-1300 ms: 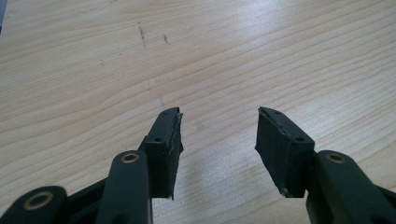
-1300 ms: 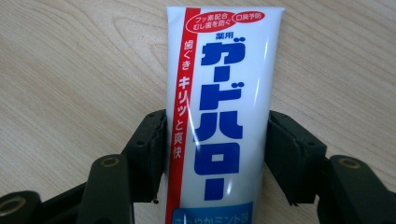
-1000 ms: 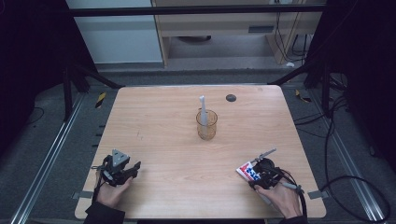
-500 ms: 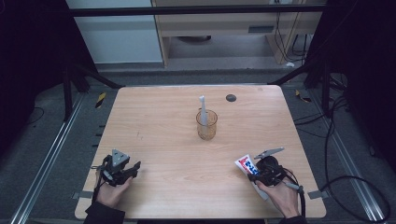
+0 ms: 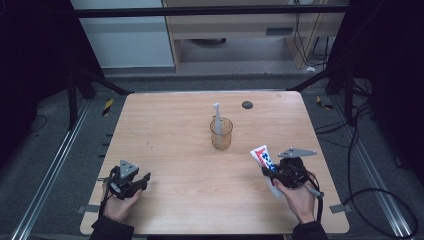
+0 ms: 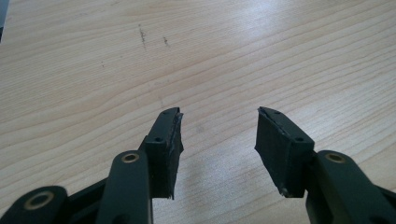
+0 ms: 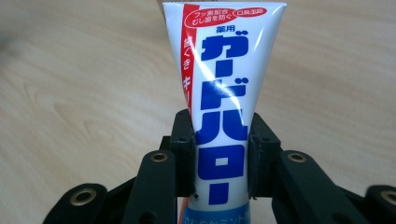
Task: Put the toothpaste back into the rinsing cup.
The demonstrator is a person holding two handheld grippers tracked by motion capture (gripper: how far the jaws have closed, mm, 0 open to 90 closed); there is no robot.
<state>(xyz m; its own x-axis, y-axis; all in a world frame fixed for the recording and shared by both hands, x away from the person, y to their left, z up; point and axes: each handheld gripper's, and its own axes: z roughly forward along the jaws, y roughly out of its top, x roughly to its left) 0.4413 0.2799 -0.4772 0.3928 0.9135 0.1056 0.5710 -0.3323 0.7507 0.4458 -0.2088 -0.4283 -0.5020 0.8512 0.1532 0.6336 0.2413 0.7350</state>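
Table (image 5: 170, 130): pale wood top, under both tongs; faint dark scuffs show ahead of the left jaws in the left gripper view.
Right tongs (image 5: 272, 171): near the table's right front, held in the person's right hand (image 5: 295, 197); jaws clamped on the toothpaste tube, one on each side of it.
Left tongs (image 5: 137, 181): near the left front, well apart from the right pair; jaws spread apart over bare wood, nothing between them.
Toothpaste tube (image 7: 219, 102): white with blue and red lettering, flat crimped end pointing away from the right tongs.
Cup (image 5: 221, 134): amber, see-through, ahead of the right tongs and to their left.
Toothbrush (image 5: 217, 117): white, standing in the cup.
Dark disc (image 5: 247, 104): beyond the cup, near the far edge.
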